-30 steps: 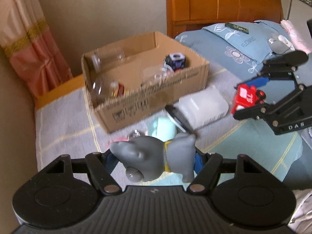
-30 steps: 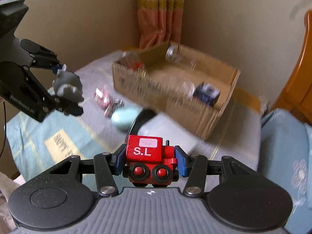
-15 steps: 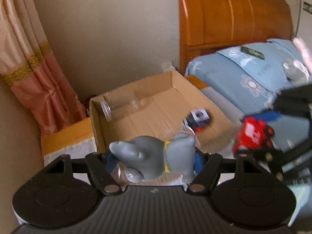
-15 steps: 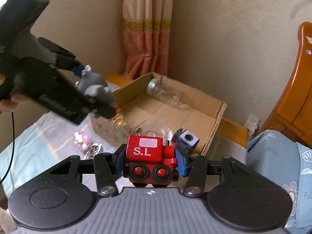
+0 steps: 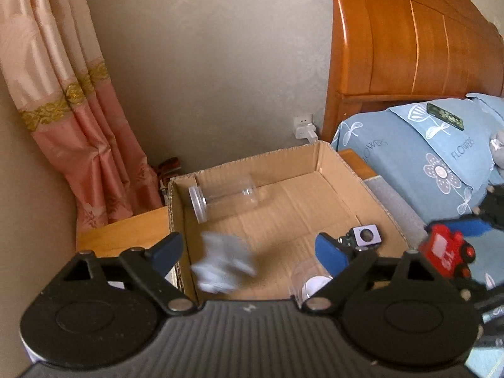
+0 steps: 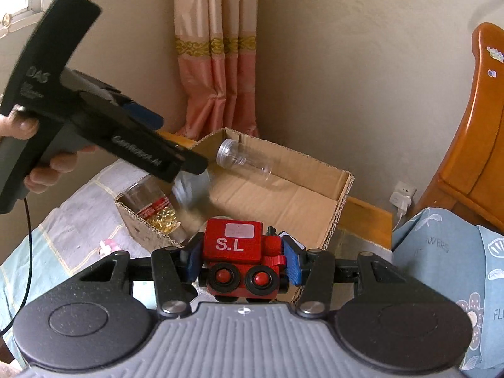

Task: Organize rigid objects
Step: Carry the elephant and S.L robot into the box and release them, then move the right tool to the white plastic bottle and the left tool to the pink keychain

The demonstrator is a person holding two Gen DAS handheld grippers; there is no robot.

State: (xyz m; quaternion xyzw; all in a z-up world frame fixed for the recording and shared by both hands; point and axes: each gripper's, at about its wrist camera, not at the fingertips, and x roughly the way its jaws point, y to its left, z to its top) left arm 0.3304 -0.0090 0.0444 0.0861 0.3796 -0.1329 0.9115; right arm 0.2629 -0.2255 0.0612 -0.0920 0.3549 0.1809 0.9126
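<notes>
My left gripper (image 5: pixel 249 253) hung over the cardboard box (image 5: pixel 327 160) with its jaws having just been opening, nothing pressed between them, and the grey toy figure (image 5: pixel 222 267) showed as a blur against the box floor, free of the pads. In the box a clear tube (image 5: pixel 225 197) lay at 11 o'clock and a small cube toy (image 5: pixel 365 236) at 3 o'clock. My right gripper (image 6: pixel 241 263) was clamped on the red toy train (image 6: pixel 241 252), at the box's 5 o'clock edge.

Corrugated cardboard box (image 5: pixel 334 170), glossy wooden headboard (image 5: pixel 409 47), clear plastic jar (image 5: pixel 223 195).
</notes>
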